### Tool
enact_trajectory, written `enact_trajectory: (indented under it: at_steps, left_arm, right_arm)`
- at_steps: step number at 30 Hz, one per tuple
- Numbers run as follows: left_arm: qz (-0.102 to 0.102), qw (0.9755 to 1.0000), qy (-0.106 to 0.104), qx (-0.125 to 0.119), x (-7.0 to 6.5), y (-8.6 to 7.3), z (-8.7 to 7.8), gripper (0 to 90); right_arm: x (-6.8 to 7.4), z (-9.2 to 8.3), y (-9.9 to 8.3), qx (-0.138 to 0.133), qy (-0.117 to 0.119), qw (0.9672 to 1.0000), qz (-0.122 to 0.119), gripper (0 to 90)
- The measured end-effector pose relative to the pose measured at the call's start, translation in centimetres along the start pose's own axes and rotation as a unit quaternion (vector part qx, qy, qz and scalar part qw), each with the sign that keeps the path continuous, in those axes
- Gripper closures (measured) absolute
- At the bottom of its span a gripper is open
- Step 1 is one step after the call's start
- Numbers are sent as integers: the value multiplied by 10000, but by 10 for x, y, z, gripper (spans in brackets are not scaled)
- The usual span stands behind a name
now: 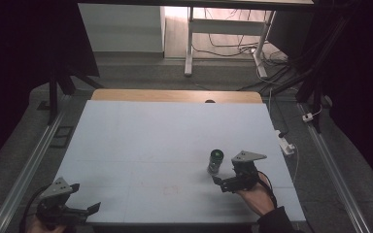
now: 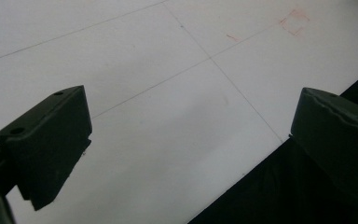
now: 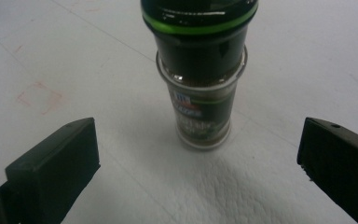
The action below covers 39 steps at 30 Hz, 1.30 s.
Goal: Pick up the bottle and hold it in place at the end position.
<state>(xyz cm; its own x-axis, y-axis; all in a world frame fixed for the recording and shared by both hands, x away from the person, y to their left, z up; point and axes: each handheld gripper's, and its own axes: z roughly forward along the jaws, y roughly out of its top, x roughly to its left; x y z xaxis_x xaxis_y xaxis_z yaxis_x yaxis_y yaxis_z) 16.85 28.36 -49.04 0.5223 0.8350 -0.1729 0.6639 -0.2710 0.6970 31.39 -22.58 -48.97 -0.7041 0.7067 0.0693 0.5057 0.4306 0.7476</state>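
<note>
Up close, the right gripper (image 3: 198,154), jaws apart, reveals the spice jar's (image 3: 200,84) label.

Jar label (image 3: 200,109): a red logo patch with white letters, looks like "Mc" but it's blurry; the lines under it can't be read.
Surface (image 3: 98,51): faint red square (image 3: 39,97) drawn on, no writing.

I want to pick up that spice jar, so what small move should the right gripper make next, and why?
Probably ease the right gripper forward until its open jaws straddle the spice jar. The jar stands upright, centred between the jaws but ahead of them, untouched, so closing now would likely catch nothing.
</note>
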Motion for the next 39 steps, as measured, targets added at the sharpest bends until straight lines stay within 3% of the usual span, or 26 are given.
enact_trajectory:
  at_steps: [10, 16, 19, 23, 30, 33, 39]
  left_arm:
    - [-3, 10000, -10, -3, 0, 0, 0, 0]
    - [5, 10000, -15, 2, 0, 0, 0, 0]
    - [9, 10000, -16, 3, 0, 0, 0, 0]
    - [14, 10000, -17, 8, 0, 0, 1, 0]
    - [25, 10000, -14, 15, 0, 1, 1, 0]
    - [31, 10000, -15, 18, 0, 1, 1, 0]
    - [36, 10000, -6, 24, 0, 1, 1, 0]
  right_arm:
    - [-9, 22, 7, 100, -60, 9999, -28, 0]
    - [-8, 31, 8, 205, -18, 9996, -176, 0]
    - [-8, 33, 8, 227, -51, 9994, -241, 82]
    - [-10, 32, 8, 155, 74, 9996, -234, 228]
    - [-6, 31, 9, 144, 139, 9983, -542, 453]
    - [-6, 30, 9, 89, 68, 9982, -590, 513]
    - [-6, 30, 9, 83, 27, 9979, -636, 523]
